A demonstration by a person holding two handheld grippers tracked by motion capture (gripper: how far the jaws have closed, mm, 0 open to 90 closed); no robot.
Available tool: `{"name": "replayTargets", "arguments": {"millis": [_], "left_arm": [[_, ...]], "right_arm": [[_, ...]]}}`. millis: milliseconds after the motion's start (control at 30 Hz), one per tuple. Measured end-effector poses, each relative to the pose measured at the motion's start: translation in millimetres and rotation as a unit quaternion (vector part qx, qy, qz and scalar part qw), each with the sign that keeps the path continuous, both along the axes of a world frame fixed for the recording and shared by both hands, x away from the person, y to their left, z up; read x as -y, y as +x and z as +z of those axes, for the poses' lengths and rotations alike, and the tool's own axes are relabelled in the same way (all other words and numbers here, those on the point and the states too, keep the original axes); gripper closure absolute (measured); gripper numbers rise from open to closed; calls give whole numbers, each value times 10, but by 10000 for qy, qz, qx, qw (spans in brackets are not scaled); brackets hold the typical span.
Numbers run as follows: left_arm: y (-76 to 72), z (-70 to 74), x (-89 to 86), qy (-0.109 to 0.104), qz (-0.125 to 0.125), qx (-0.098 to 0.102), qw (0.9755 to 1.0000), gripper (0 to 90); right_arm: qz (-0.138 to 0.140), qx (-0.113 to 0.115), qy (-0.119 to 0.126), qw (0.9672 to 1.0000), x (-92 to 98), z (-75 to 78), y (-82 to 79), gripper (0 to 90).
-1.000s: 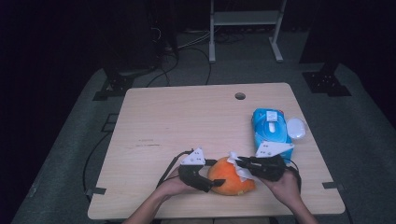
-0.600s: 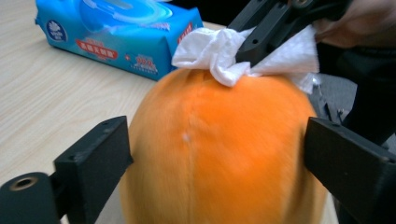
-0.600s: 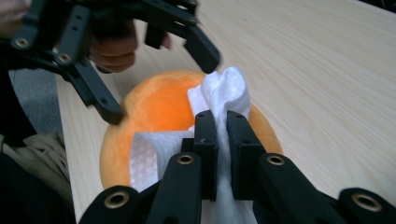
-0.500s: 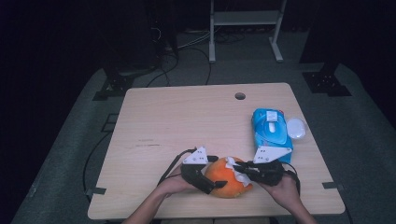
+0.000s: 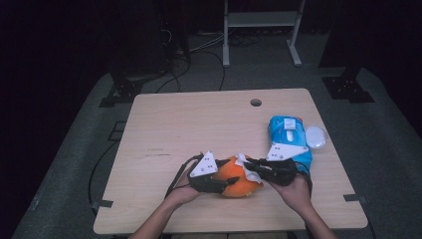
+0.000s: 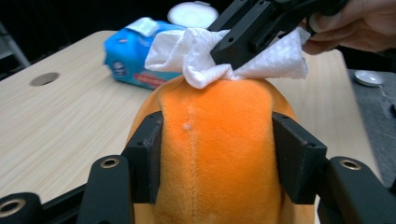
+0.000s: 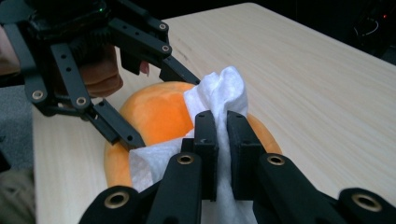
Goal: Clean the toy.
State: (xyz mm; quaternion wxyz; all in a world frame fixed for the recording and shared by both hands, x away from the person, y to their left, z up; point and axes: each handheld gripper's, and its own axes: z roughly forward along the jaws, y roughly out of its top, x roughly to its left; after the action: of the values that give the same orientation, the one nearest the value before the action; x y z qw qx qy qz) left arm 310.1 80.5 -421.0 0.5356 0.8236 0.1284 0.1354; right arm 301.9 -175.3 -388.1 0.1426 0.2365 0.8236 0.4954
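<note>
Near the bench's front edge, the left hand-held gripper (image 6: 217, 154) squeezes the soft, yielding orange plush (image 6: 217, 140) by its sides, while the right hand-held gripper (image 7: 222, 128) pinches a limp white wipe (image 7: 219, 91).

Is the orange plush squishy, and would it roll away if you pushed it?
Probably squishy: the orange plush looks fuzzy and seems to bulge between the left tongs clamped on its sides. Likely light, being soft fabric. It might wobble, being rounded, but its fuzzy cover should stop it rolling far on the table.

Your orange toy (image 6: 215, 154) looks plush and velvety, the wipe (image 6: 196, 56) soft crinkled paper, the counter (image 5: 199, 124) matt pale wood, the blue pack (image 5: 288, 137) glossy plastic.
</note>
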Motion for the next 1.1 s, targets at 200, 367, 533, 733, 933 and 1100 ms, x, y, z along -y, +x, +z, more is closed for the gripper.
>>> {"name": "replayTargets", "arguments": {"millis": [200,367,533,733,933,1100], "left_arm": [[132,-136,-143,113,119,-355,9992,365],[175,-187,-226,107,180,-512,9985,359],[198,-219,-307,36,241,-681,9974,353],[241,-254,-326,-61,328,-824,9960,351],[280,-270,-382,-107,302,-909,9953,350],[278,-273,-382,-117,273,-904,9955,347]], "right_arm": [[37,-291,63,9995,-152,-198,204,828],[-55,-429,137,9990,-64,-292,225,829],[-211,-571,21,9981,70,-400,188,828],[-47,-548,236,9982,25,-309,115,828],[91,-489,121,9987,-70,-314,106,829],[-149,-733,55,9972,81,-420,189,828]]}}
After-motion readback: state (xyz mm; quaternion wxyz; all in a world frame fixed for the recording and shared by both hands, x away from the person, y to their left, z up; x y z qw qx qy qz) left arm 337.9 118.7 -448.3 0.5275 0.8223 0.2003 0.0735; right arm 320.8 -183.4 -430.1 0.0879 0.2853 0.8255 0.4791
